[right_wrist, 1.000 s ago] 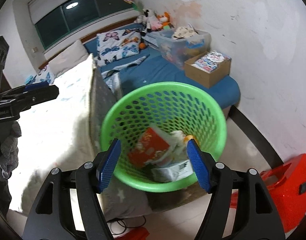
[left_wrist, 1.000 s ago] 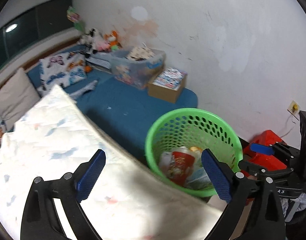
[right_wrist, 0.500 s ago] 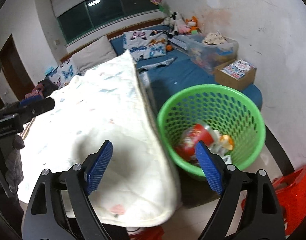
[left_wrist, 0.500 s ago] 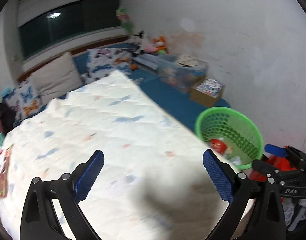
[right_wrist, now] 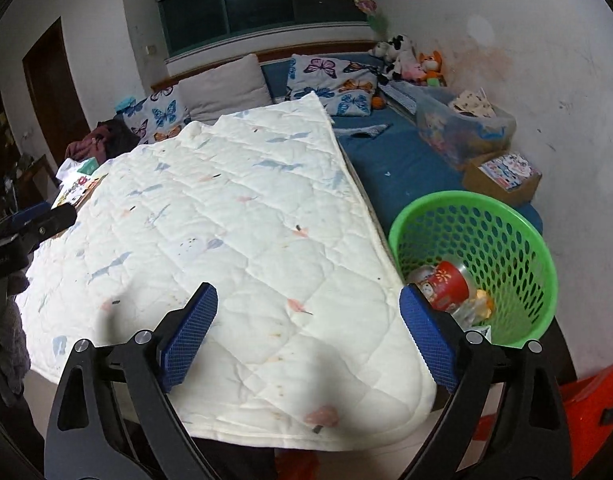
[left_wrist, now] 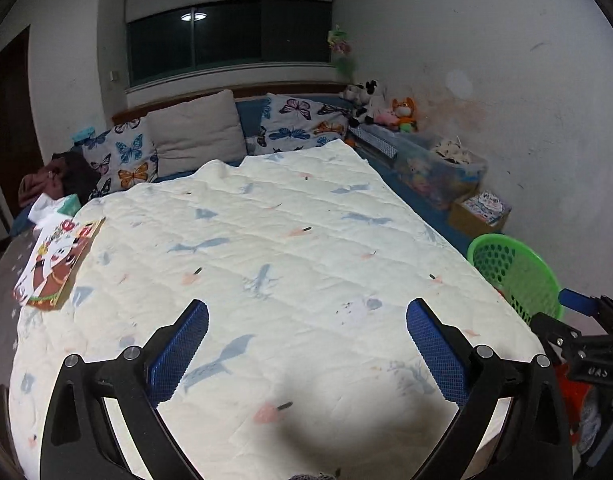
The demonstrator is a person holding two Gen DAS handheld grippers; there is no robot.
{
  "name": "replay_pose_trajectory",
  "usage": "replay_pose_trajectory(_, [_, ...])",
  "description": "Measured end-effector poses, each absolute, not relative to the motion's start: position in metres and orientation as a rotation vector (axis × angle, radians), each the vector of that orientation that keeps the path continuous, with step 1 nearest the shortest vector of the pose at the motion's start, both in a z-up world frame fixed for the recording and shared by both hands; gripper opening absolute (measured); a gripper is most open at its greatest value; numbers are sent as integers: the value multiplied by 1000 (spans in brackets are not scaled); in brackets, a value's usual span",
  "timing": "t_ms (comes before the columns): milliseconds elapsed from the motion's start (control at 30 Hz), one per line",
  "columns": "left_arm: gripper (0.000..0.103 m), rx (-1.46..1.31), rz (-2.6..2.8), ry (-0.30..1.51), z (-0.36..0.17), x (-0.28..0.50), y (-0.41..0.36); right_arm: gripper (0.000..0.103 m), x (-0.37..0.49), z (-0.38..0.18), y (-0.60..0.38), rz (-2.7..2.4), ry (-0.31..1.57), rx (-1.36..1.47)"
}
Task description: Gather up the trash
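Both grippers, left (left_wrist: 306,344) and right (right_wrist: 308,334), are held wide open, empty; flat printed cardboard packet (left_wrist: 56,262) is judged light, best pinched at its edge.

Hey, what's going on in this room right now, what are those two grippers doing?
A person is collecting trash with a gripper in each hand. Both the left gripper and the right gripper are open and empty, held above the white quilt on the bed. The green basket beside the bed already holds trash, including a red cup. A flat printed package lies at the quilt's far left edge, untouched; it may be next.
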State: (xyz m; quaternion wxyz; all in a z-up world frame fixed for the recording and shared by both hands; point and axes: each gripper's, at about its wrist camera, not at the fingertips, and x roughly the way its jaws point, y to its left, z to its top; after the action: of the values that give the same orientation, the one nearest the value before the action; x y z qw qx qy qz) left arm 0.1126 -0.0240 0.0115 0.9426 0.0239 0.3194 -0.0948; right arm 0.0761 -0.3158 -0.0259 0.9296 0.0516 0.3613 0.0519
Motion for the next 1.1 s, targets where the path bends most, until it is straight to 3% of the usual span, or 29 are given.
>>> replay_pose_trajectory(1100, [96, -45, -51, 561, 11, 63, 12, 94, 54, -19, -282, 92, 694, 45])
